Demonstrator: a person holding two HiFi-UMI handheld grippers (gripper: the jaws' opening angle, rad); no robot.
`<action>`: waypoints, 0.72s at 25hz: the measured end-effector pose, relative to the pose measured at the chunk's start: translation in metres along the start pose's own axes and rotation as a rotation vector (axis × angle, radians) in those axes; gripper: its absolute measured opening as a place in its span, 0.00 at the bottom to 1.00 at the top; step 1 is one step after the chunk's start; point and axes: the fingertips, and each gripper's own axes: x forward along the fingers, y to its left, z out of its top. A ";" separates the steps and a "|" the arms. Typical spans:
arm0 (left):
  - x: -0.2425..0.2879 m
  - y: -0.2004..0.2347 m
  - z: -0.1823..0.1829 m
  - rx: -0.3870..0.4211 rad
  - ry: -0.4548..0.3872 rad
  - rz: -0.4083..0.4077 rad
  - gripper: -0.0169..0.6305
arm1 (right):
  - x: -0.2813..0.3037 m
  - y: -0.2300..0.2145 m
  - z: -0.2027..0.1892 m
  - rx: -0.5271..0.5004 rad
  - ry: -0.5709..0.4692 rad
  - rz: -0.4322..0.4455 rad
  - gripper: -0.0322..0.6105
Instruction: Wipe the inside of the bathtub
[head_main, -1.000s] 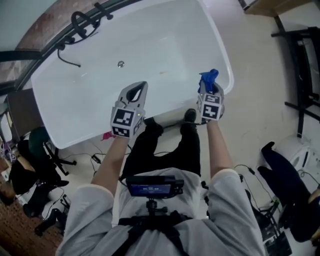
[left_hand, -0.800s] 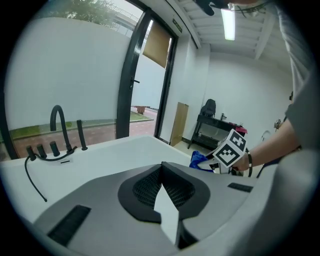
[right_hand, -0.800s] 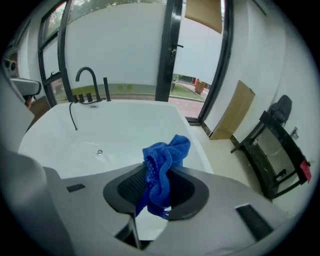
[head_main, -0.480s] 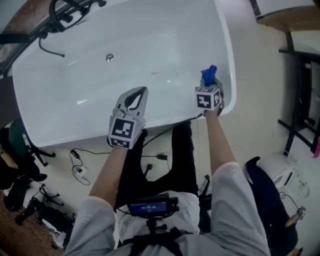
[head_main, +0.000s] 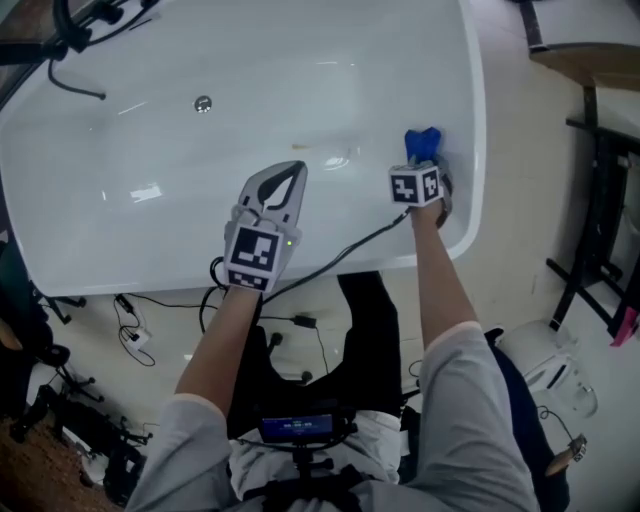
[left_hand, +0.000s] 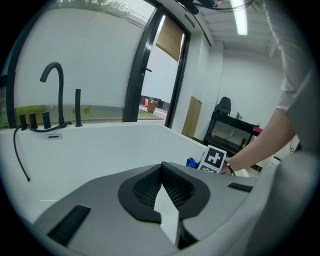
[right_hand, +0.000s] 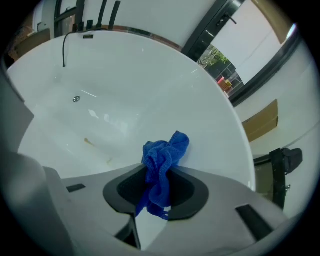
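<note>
Head view: I'm holding the left gripper (head_main: 293, 170) over the tub (head_main: 150, 130), the right gripper (head_main: 425, 160) near its right end.
Left gripper view: my jaws are pressing together, empty.
Right gripper view: my jaws are pinching the cloth (right_hand: 162, 160) inside the tub.

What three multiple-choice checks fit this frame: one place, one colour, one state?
1. In the head view, the right gripper is:
A. by the taps
B. inside the bathtub, near its right end
C. over the floor
2. The cloth is:
A. yellow
B. white
C. blue
3. The left gripper is:
A. shut, empty
B. shut on the cloth
C. wide open
Key: 1 B, its tips sit within the bathtub beside the right end. 2 C, blue folds show between the right gripper's jaws. 3 A, its jaw tips meet with nothing between them.
</note>
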 end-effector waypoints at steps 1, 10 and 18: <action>0.006 0.001 -0.005 -0.005 0.003 -0.003 0.03 | 0.007 0.000 -0.002 -0.009 0.023 -0.013 0.23; 0.071 -0.005 -0.054 -0.031 0.093 -0.059 0.03 | 0.033 0.013 -0.012 -0.131 0.126 -0.064 0.23; 0.115 0.005 -0.082 -0.045 0.134 -0.070 0.03 | 0.055 0.033 -0.008 -0.243 0.156 -0.056 0.23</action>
